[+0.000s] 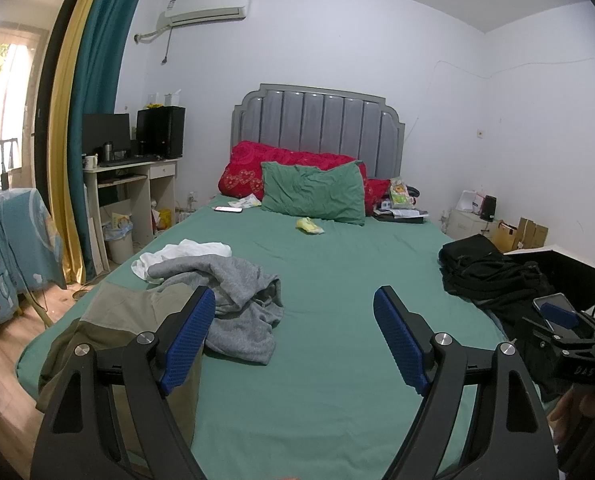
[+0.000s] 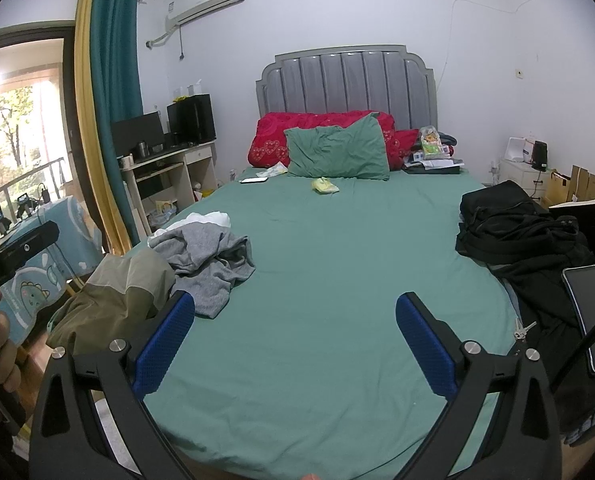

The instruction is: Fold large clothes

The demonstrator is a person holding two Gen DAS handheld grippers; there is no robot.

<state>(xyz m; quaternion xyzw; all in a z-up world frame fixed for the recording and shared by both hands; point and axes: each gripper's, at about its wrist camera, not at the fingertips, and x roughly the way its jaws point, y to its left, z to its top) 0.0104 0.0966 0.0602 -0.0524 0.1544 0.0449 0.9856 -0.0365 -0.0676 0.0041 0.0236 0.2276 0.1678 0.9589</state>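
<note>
1. Grey sweater: crumpled in a heap on the left part of the bed, partly overlapping the two garments beside it.
2. White garment: bunched, just behind the grey sweater, touching it.
3. Olive-green garment: draped over the bed's near left corner, its edge hanging off the side; touches the grey sweater.
4. Black clothes: a loose pile along the bed's right edge, well apart from the grey heap.
5. Left hand-held gripper: released, blue pads spread wide with nothing between them; hovers over the near end of the bed, its left pad in front of the grey sweater.
6. Right hand-held gripper: released, pads wide apart and empty, over bare sheet at the near end.
7. Bed: green sheet, grey padded headboard.
8. Green pillow: leaning on a red quilt at the head.
9. Phone: flat on the sheet, left of the pillow.
10. Small yellow item: on the sheet in front of the pillow; kind unclear.
11. Tablet: on the black clothes, far right.
12. Desk: left of the bed, bearing a monitor.
13. Air conditioner: on the wall above.
</note>
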